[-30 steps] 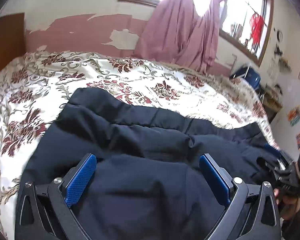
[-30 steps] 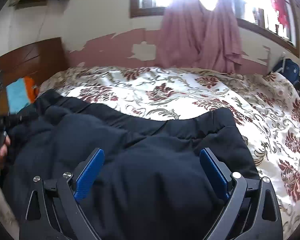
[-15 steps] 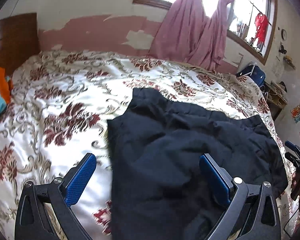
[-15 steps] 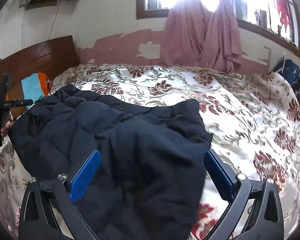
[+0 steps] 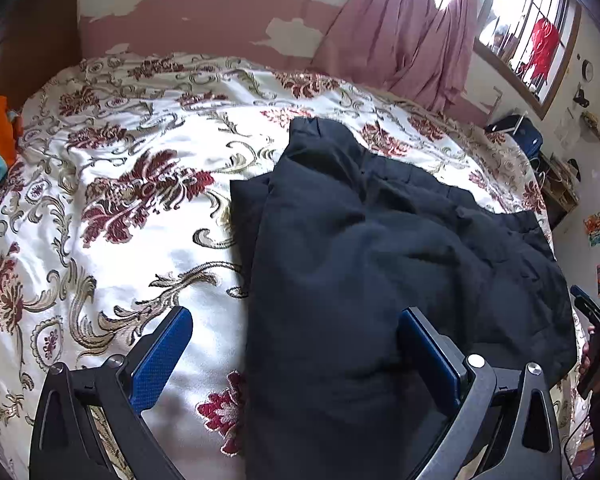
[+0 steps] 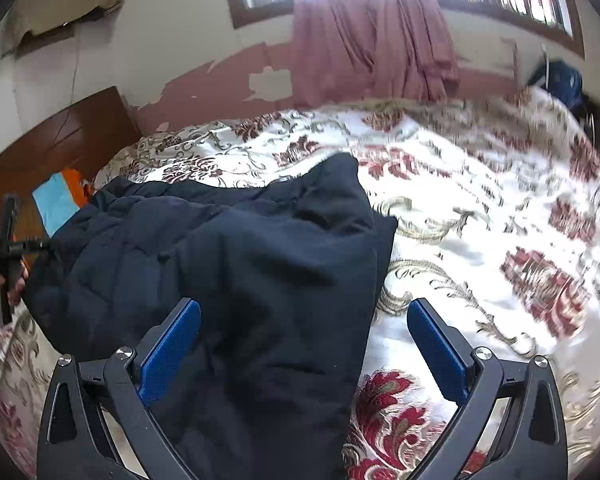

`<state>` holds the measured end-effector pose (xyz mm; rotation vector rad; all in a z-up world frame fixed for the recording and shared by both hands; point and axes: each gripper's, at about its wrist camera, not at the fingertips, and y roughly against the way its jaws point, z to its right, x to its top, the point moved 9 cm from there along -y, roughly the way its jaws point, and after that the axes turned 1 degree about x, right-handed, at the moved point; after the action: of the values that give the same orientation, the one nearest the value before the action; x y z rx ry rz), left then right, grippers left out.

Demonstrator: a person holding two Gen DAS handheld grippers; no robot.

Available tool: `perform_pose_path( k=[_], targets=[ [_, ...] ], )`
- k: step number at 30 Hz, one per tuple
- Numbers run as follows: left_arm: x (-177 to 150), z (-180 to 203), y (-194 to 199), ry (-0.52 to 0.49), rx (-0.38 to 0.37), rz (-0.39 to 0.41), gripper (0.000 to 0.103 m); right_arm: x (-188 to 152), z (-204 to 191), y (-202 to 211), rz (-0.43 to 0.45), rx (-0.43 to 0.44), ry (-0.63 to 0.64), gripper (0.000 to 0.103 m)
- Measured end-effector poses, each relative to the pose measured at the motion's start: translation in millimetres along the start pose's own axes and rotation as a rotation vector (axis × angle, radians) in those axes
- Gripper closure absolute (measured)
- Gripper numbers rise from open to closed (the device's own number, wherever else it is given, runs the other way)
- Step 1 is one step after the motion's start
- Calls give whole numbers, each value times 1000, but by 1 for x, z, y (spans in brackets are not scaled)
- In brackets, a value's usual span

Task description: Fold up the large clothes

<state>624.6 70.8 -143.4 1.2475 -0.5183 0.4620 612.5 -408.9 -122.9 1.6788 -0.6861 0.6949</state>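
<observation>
Blue pads sit on the fingers of both grippers, and both pairs stand wide apart with nothing held. The left gripper (image 5: 296,352) hangs over the left edge of the dark navy jacket (image 5: 380,264); its right finger is over the cloth and its left finger is over the bedspread (image 5: 100,184). The right gripper (image 6: 304,344) hangs over the jacket's right edge, the other way round.

The jacket lies bunched and puffy on the near part of the bed, with the white bedspread and its red flowers all around it.

Only the left view shows the red cloth (image 5: 542,46) hanging at the barred window and the little pictures on the right wall. Only the right view shows the beige cloth (image 6: 64,8) high on the wall.

Far off, a pink curtain (image 5: 400,36) hangs under the window. An orange and blue cloth (image 6: 62,196) lies by the wooden headboard (image 6: 60,140).
</observation>
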Motion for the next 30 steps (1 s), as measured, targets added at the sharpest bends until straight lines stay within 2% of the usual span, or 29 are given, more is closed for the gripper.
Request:
perform_pose_path(
  k=[3,8,12,15,30],
  targets=[
    [-4,-2,-9,-16,3,-29,0,-6,9,-18,-28,29,-61,2],
    [-9,-5,-19,-1,-38,-49,0,-22,18,-44,-81,19,-69,2],
    [-13,-7,-27,37,-97,-49,0,-31,20,-57,-101,66,-102,2],
    [-15,-7,-30,43,-113,-35,0,-36,24,-62,-117,111,-139,1],
    [-16,-3,-34,20,-136,-36,0,-44,20,-66,-103,214,-175,1]
  ],
)
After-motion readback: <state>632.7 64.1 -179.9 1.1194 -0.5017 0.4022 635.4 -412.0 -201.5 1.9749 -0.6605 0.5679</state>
